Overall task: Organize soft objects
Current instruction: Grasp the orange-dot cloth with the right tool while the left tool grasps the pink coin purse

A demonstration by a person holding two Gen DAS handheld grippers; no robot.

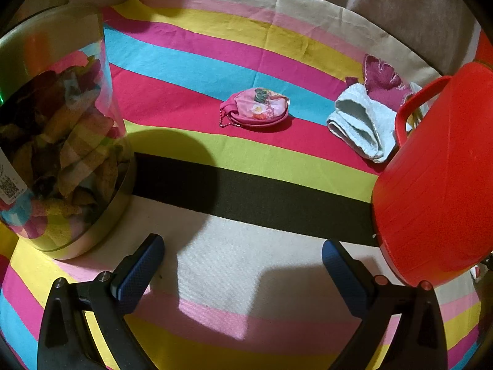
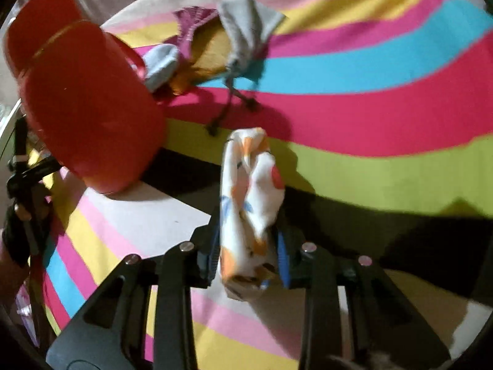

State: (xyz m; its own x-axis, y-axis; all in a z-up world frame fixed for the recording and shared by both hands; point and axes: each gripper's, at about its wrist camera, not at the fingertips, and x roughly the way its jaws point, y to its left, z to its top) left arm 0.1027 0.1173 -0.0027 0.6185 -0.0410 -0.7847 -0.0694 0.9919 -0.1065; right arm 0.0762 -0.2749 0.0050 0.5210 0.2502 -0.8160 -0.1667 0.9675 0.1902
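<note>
My right gripper is shut on a white cloth with orange and blue print, held above the striped sheet. A red plastic basket stands to its left and shows at the right of the left wrist view. My left gripper is open and empty over the sheet. Ahead of it lie a pink flowered pouch, a folded light blue towel and a maroon cloth. A grey drawstring bag and a mustard cloth lie beyond the right gripper.
A clear round container filled with colourful cloths stands at the left of the left wrist view. The striped sheet covers the surface. The hand holding the other gripper shows at the left edge of the right wrist view.
</note>
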